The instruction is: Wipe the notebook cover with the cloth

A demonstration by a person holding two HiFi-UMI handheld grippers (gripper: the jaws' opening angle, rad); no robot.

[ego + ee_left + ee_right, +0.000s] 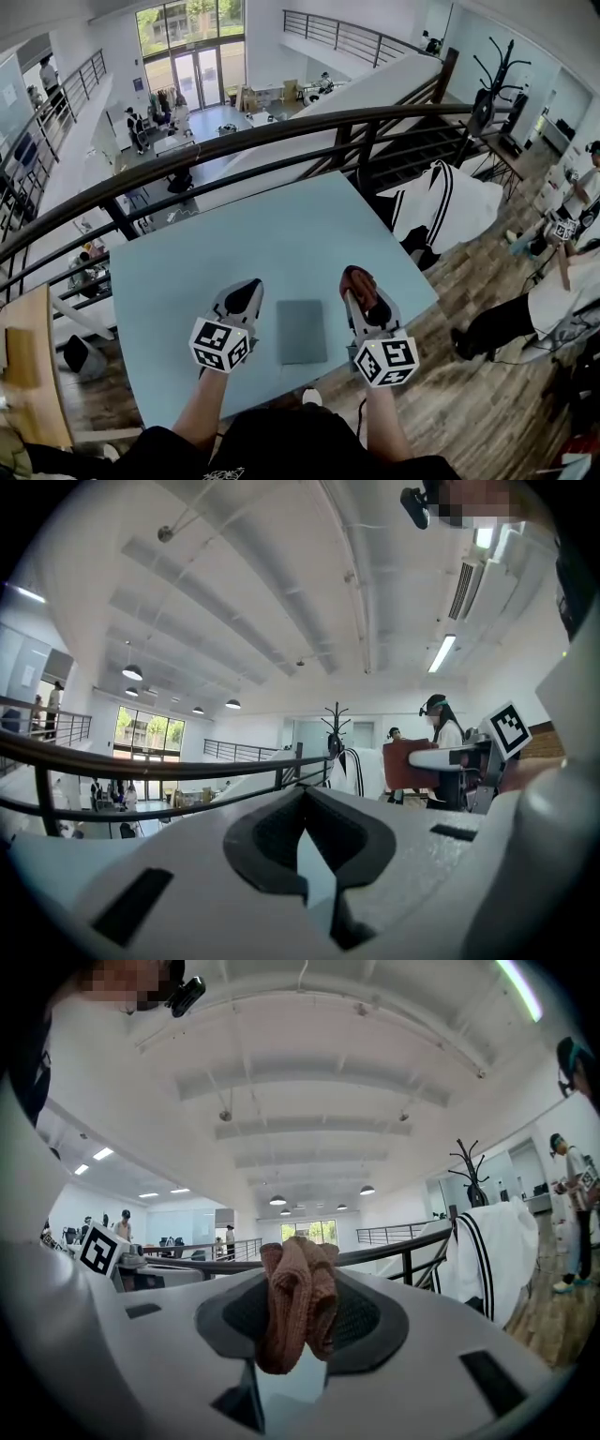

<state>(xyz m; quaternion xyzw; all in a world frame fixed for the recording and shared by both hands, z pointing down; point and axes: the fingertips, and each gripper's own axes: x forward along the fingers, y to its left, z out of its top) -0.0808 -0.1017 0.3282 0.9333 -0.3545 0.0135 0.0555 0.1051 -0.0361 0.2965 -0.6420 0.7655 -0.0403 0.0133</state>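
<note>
A grey notebook (pixel 302 331) lies flat on the pale blue table (pixel 272 244), between my two grippers. My right gripper (pixel 360 287) rests just right of the notebook, shut on a bunched reddish-brown cloth (pixel 362 285). In the right gripper view the cloth (pixel 298 1299) is pinched between the jaws and sticks out above and below them. My left gripper (pixel 245 298) sits just left of the notebook, jaws closed together with nothing between them. In the left gripper view my left gripper (pixel 302 838) shows only a thin slit.
A dark curved railing (pixel 234 141) runs behind the table's far edge, with a drop to a lower floor beyond. A chair with a white jacket (pixel 445 211) stands at the table's right corner. A wooden desk (pixel 33 366) is at the left. People stand at the far right.
</note>
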